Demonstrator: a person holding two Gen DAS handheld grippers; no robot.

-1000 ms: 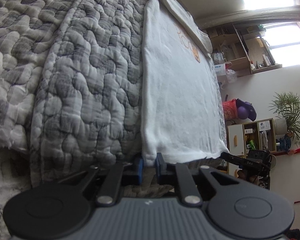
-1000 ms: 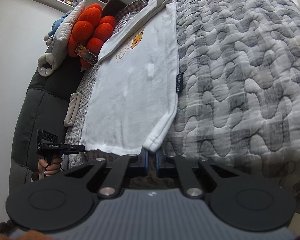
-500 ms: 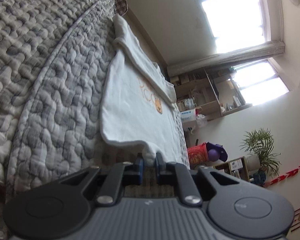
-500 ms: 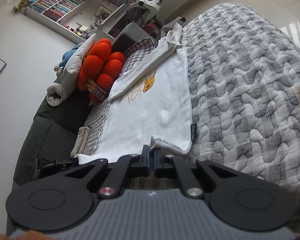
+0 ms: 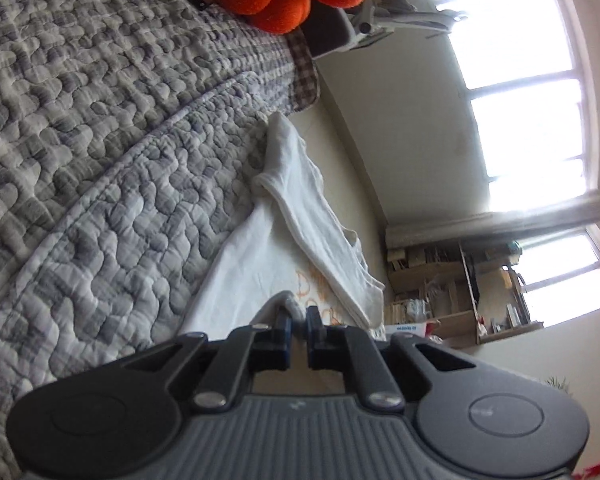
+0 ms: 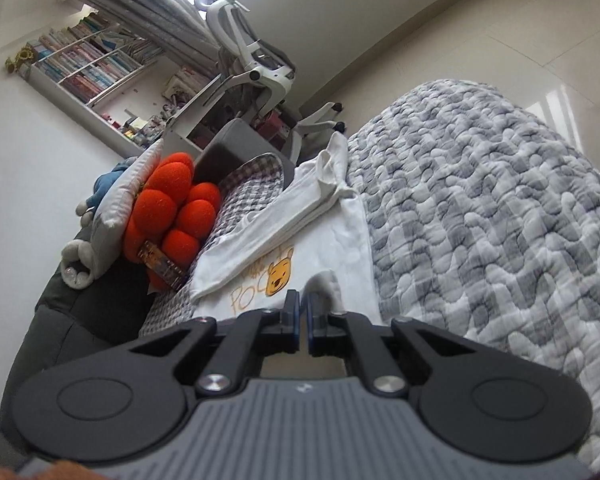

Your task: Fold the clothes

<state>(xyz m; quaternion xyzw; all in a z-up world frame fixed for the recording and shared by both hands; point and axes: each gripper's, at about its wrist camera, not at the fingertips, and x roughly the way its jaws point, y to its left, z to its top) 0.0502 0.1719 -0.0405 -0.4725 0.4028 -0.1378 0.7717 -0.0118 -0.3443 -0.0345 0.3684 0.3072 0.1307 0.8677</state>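
A white shirt (image 5: 260, 256) with an orange bear print lies on the grey quilted bed (image 5: 100, 160). Its sleeves are folded across the top. My left gripper (image 5: 296, 320) is shut on the shirt's bottom hem at one corner and holds it lifted over the shirt's body. In the right wrist view the shirt (image 6: 340, 240) shows the bear face and orange letters. My right gripper (image 6: 303, 312) is shut on the other bottom corner of the hem, raised above the print.
An orange bumpy cushion (image 6: 172, 216) and a white plush pillow (image 6: 116, 184) sit at the head of the bed. A checked cover (image 6: 248, 184), an office chair (image 6: 256, 72) and bookshelves (image 6: 88, 68) stand beyond. The quilt (image 6: 500, 220) spreads to the right.
Both grippers have lifted the shirt's bottom hem off the bed and carried it forward over the shirt toward the sleeves. The lower part of the shirt is now doubled over.
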